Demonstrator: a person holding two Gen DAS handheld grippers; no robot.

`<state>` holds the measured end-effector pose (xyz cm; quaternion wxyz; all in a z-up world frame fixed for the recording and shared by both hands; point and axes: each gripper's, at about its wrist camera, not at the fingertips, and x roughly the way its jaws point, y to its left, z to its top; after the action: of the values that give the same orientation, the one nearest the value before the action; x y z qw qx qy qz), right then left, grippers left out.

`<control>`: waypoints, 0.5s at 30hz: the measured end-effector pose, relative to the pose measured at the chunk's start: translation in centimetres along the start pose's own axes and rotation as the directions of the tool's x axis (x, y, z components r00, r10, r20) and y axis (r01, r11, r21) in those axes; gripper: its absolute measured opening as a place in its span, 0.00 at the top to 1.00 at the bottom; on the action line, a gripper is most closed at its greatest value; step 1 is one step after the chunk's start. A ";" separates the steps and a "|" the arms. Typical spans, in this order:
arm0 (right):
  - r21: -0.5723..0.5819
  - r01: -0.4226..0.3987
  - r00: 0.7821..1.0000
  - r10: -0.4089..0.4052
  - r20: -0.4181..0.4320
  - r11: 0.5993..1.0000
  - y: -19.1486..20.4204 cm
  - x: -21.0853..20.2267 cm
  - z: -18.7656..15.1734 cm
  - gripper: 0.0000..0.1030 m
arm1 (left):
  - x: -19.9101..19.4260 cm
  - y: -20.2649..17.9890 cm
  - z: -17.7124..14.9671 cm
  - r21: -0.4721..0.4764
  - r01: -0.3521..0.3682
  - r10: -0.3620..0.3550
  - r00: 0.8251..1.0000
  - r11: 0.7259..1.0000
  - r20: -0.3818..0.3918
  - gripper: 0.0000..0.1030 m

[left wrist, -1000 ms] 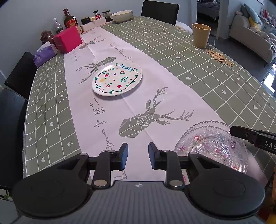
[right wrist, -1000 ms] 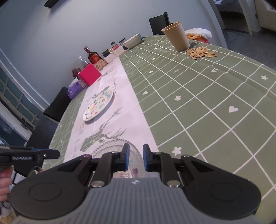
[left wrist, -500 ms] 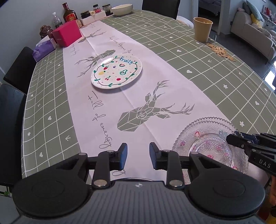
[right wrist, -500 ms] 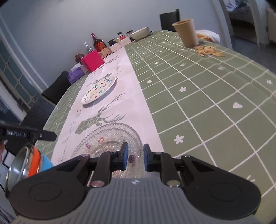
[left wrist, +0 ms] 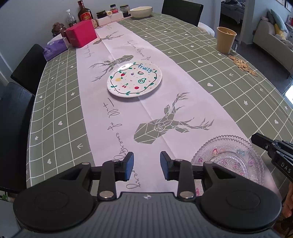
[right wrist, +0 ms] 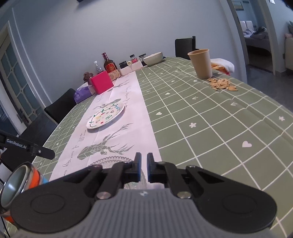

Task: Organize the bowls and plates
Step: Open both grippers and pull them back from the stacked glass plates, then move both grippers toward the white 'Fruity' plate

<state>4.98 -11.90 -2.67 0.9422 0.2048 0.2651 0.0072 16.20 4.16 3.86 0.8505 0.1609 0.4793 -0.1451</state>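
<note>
My right gripper [right wrist: 144,167] has its jaws drawn to a narrow slit with nothing between them, hanging just above the near rim of the glass plate [left wrist: 229,158]. My left gripper [left wrist: 146,165] has its jaws moderately wide and empty, over the white runner [left wrist: 146,102] near the worktop's near edge, with the glass plate just to its right.

I judge the step in hand to be picking up that glass plate, which lies at the near end of the runner. To do it well I should first part the right jaws enough to straddle the beaded rim, then come in low and level so that one pad slides under the lip and the other sits on top. Glass is slick and the scalloped edge is uneven, so I want a firm bite well onto the rim, not on its tip.

The fruit plate [left wrist: 134,80] rests on the runner toward the middle of the worktop, and a pale bowl [left wrist: 141,11] stands at the far end; either looks like a fair stacking spot.
</note>
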 end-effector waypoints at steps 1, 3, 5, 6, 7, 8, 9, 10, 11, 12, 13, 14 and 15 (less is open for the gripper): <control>-0.006 -0.001 1.000 0.001 -0.008 1.000 0.1 0.1 -0.1 1.00 | -0.1 0.0 0.0 -0.002 0.001 -0.001 1.000 1.000 0.002 0.62; -0.008 -0.004 1.000 0.004 -0.017 1.000 0.3 0.3 -0.3 1.00 | -0.1 -0.1 0.0 0.001 -0.001 0.001 1.000 1.000 0.003 0.62; -0.010 -0.008 1.000 0.008 -0.023 1.000 0.4 0.4 -0.4 1.00 | -0.1 -0.1 -0.1 0.007 -0.002 0.002 1.000 1.000 0.001 0.62; -0.018 -0.009 1.000 0.008 -0.024 1.000 0.4 0.4 -0.5 1.00 | -0.1 -0.1 -0.1 0.009 -0.001 0.001 1.000 1.000 0.001 0.62; -0.025 -0.009 1.000 0.009 -0.027 1.000 0.5 0.4 -0.6 1.00 | -0.1 -0.1 -0.1 0.009 -0.001 0.001 1.000 1.000 0.001 0.62; -0.025 -0.008 0.999 0.007 -0.033 1.000 0.5 0.4 -0.7 1.00 | -0.1 -0.1 -0.1 0.009 -0.003 0.003 1.000 1.000 0.000 0.61; -0.024 -0.009 0.999 0.009 -0.032 1.000 0.5 0.4 -0.8 1.00 | 0.0 -0.2 -0.1 0.011 -0.005 0.005 1.000 1.000 -0.001 0.61; -0.031 -0.010 0.999 0.009 -0.033 0.999 0.6 0.4 -0.8 1.00 | 0.0 -0.2 -0.2 0.010 -0.006 0.006 1.000 1.000 -0.002 0.61; -0.038 -0.009 0.999 0.008 -0.034 0.999 0.8 0.4 -0.9 1.00 | 0.0 -0.2 -0.2 0.010 -0.008 0.008 1.000 1.000 -0.003 0.61; -0.045 -0.007 0.999 0.006 -0.034 0.999 0.9 0.4 -1.0 1.00 | 0.0 -0.2 -0.2 0.008 -0.008 0.009 1.000 1.000 -0.004 0.61; -0.056 -0.005 0.999 0.003 -0.034 0.998 1.0 0.4 -1.0 1.00 | 0.0 -0.1 -0.2 0.007 -0.009 0.009 1.000 1.000 -0.005 0.61; -0.063 -0.003 0.999 0.001 -0.032 0.998 1.1 0.4 -1.1 1.00 | 0.0 -0.1 -0.2 0.006 -0.009 0.010 1.000 1.000 -0.005 0.61; -0.062 -0.002 1.000 0.000 -0.031 0.998 1.1 0.4 -1.1 1.00 | 0.0 -0.1 -0.2 0.006 -0.011 0.011 1.000 1.000 -0.005 0.61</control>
<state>4.89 -10.42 -3.28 0.9439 0.1753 0.2791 0.0192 16.02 4.12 3.71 0.8496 0.1664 0.4801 -0.1414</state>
